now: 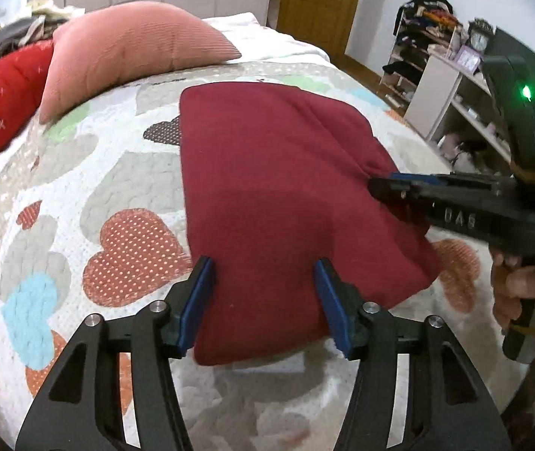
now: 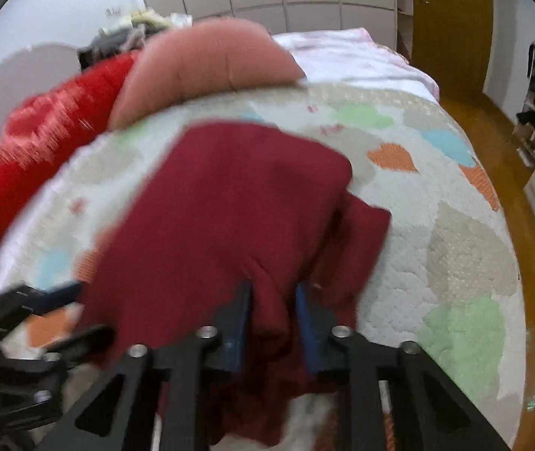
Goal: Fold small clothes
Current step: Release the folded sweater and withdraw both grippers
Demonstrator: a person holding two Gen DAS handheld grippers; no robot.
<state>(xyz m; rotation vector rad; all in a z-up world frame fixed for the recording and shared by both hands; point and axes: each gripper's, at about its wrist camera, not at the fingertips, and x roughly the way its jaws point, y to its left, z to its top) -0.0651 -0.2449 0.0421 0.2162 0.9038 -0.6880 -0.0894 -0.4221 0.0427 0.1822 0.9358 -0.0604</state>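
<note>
Maroon garment (image 1: 278, 195) lies part-folded on the bed (image 1: 79, 173). Right tool (image 2: 273, 315) is clamped on its edge, likely to carry the fold; left tool (image 1: 263, 300) sits spread apart, gripping nothing.

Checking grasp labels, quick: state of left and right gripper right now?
Left gripper: open, fingers straddling the dark red garment, gripping nothing.
Right gripper: shut on a bunched fold of the garment.
</note>
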